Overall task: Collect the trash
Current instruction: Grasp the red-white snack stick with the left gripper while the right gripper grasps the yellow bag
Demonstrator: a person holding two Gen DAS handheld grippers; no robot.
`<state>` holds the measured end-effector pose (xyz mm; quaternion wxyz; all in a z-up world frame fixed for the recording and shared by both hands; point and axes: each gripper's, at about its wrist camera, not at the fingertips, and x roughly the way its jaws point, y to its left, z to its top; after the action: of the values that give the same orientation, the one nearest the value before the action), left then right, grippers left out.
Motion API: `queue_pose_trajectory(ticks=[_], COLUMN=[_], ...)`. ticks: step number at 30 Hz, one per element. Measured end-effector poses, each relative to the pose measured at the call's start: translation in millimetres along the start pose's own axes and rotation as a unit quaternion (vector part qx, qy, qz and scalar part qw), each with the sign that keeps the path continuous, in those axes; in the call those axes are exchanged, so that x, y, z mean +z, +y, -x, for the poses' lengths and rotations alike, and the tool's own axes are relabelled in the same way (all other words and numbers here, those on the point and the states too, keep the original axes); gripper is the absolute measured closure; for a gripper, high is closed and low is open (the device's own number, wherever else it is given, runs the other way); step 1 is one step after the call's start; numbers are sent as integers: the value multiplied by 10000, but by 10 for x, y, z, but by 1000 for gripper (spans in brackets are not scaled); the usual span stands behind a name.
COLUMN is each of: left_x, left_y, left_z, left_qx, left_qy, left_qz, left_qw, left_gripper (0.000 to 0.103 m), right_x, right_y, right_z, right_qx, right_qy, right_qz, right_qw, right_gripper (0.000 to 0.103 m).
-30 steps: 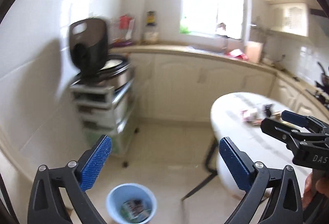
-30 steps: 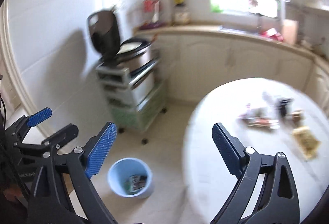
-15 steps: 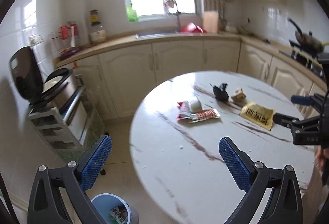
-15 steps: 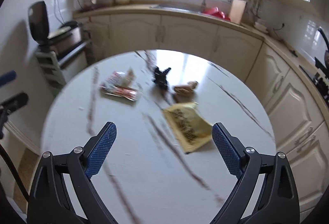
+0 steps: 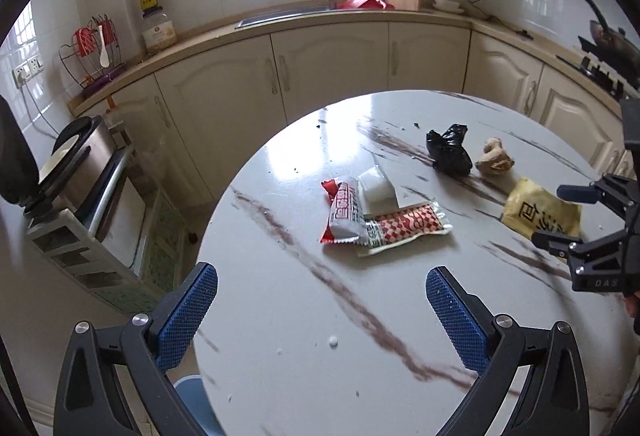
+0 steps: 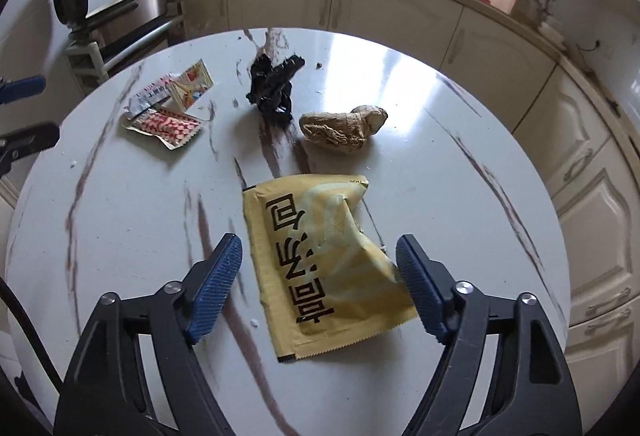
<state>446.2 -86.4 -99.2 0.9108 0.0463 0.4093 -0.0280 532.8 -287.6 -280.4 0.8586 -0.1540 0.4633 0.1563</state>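
Observation:
Trash lies on a round white marble table (image 6: 120, 220). My right gripper (image 6: 318, 256) hangs low over a yellow packet (image 6: 320, 260). Its jaws are closing with the packet between them, and the pads stand clear of it. Beyond the packet lie a brown ginger-like lump (image 6: 340, 128), a crumpled black bag (image 6: 272, 88) and red-and-white wrappers (image 6: 164, 116). My left gripper (image 5: 322, 280) is open and empty above the table's near left part. The wrappers (image 5: 384, 224) lie ahead of it, with the black bag (image 5: 448, 154) and the yellow packet (image 5: 540, 212) further right.
A blue bin (image 5: 192, 408) shows partly under the table's near left edge. A rice cooker (image 5: 76, 164) sits on a wheeled rack at the left wall. Cream cabinets (image 5: 328, 64) with a sink counter curve around behind the table.
Both views swung from the floor and the blue bin to the table top. The right gripper came down over the yellow packet and its jaws narrowed. The left gripper stayed wide open.

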Motion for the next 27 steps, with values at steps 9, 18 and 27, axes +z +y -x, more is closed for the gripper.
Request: queue_pose_trajectory(ticks=[9,18,27], left_x=[549,793,807], left_y=[18,20,152], left_z=[-970,-1637,-1757], left_qx=[124,-80,-861], left_qy=[300,518,398], left_qz=[-136,20,240], left_qw=[9994,9986,9952], left_gripper=[1,31,92], right_x=[22,10,-17], right_y=[-123,-169,-97], right_z=[-23,52,133], right_qx=[143,261,366], right_qy=[-143,-304,-362], right_qz=[-305,-634,-875], right_qw=[9993,9972,9948], right_gripper=[66,76,80])
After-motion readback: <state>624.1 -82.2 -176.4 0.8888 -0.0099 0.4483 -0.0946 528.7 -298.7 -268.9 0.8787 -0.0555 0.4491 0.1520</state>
